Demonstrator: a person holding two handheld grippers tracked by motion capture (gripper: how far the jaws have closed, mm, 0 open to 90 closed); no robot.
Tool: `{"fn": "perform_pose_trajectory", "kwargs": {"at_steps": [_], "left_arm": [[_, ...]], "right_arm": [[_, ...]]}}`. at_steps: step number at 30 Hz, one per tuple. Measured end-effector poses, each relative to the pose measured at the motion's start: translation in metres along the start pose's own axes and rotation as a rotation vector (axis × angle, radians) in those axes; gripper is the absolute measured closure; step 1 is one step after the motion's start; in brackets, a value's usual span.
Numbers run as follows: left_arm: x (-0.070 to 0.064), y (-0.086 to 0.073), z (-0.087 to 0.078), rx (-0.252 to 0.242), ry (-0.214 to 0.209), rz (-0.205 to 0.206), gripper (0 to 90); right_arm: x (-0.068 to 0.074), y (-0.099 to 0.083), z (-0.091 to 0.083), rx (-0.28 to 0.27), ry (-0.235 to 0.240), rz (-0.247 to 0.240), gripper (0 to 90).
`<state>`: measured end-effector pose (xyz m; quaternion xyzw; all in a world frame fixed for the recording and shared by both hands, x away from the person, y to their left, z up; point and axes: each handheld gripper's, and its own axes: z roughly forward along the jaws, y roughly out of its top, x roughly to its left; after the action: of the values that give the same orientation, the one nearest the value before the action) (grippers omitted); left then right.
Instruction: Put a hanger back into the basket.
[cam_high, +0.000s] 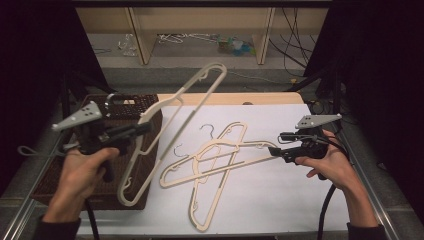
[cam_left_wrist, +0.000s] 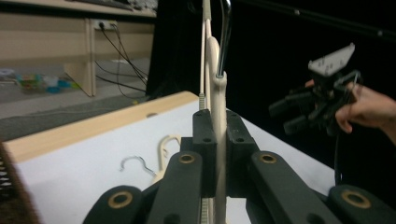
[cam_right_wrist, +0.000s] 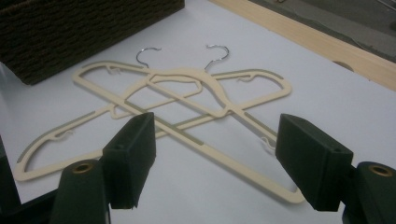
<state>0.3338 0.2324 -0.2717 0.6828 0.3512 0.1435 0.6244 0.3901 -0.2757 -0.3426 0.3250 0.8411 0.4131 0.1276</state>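
Note:
My left gripper (cam_high: 142, 127) is shut on a cream plastic hanger (cam_high: 148, 116), near its neck, and holds it tilted in the air over the dark wicker basket (cam_high: 75, 190). In the left gripper view the jaws (cam_left_wrist: 217, 140) pinch that hanger (cam_left_wrist: 218, 93) edge-on, and its metal hook rises above them. Two more cream hangers (cam_high: 227, 169) lie crossed on the white table top. My right gripper (cam_high: 277, 145) stands open just right of them, close to one hanger's end. In the right gripper view its open jaws (cam_right_wrist: 215, 149) frame the crossed hangers (cam_right_wrist: 187, 77), with nothing between them.
The wicker basket (cam_right_wrist: 70, 28) takes up the table's left side. White sheet (cam_high: 280, 200) covers the table, with a wooden edge (cam_high: 240, 98) at the back. Beyond the table are a shelf unit and floor cables. The other hand and its gripper (cam_left_wrist: 303, 112) show in the left gripper view.

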Motion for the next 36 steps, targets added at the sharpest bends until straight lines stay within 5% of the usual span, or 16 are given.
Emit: {"fn": "perform_pose_trajectory", "kwargs": {"at_steps": [8,12,16,23,36], "left_arm": [[0.043,0.018,-0.041,-0.041,0.13,-0.041,85.3],[0.078,0.015,-0.053,-0.037,0.216,-0.052,85.3],[0.092,0.012,-0.051,-0.014,0.233,-0.026,85.3],[0.121,-0.001,-0.036,0.107,0.248,0.054,85.3],[0.163,-0.036,-0.056,0.263,0.29,0.027,85.3]], "right_arm": [[0.005,-0.007,0.009,0.029,-0.004,-0.016,29.3],[0.011,-0.015,0.017,0.06,-0.003,-0.035,27.4],[0.012,-0.018,0.022,0.079,0.003,-0.042,26.9],[0.013,-0.021,0.025,0.104,0.015,-0.051,26.8],[0.012,-0.027,0.025,0.122,0.014,-0.057,26.8]]}}
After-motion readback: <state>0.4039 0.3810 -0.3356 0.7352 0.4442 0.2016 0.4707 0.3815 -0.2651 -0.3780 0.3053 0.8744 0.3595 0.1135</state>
